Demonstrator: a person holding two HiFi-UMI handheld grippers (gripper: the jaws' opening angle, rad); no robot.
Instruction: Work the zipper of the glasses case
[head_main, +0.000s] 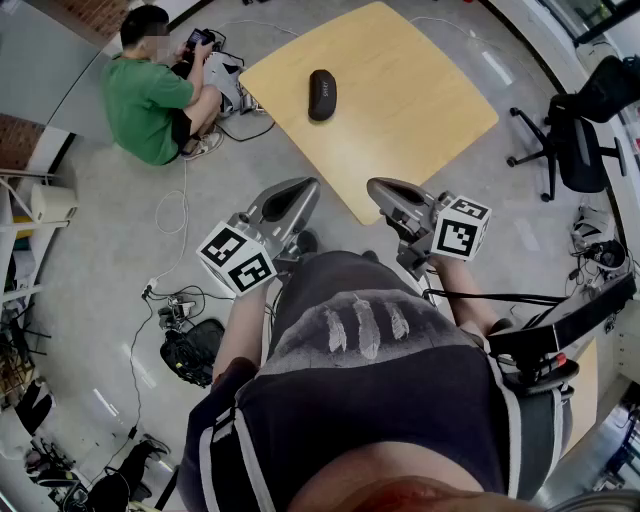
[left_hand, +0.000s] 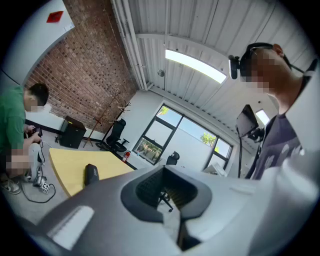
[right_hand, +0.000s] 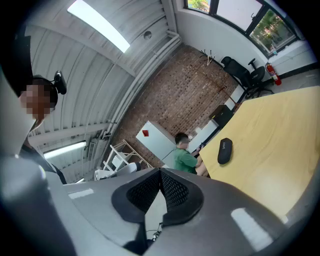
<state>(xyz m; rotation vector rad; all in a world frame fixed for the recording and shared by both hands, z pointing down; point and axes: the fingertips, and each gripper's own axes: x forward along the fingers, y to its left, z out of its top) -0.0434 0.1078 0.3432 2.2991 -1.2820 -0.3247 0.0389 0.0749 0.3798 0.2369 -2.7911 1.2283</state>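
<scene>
**Spotter:** You stand on the grey floor (head_main: 85, 265), back from the pale yellow wooden table (head_main: 420, 120), whose near corner points toward you. A person in a green shirt (head_main: 145, 95) sits on the floor by its far-left edge, well clear of you.

**Coach:** You carry both tools low, in front of your waist and off the table altogether. I read that as a carrying pose. Nothing is within reach, so there is no reason to aim them.

**Spotter:** Your left gripper (head_main: 300, 190) has its jaws together with nothing between them. Its own view shows the textured pads closed on each other. Your right gripper (head_main: 385, 190) is the same, closed and empty.

**Coach:** The black oval glasses case (head_main: 322, 95) lies flat toward the table's far-left side, alone on the top and well apart from both tools. Its zipper is too small to make out, so you cannot tell whether it is open or done up.

**Spotter:** By my reading the task has not begun. You need to step up to the table, part the jaws, steady the case with one tool and find the pull with the other.
</scene>
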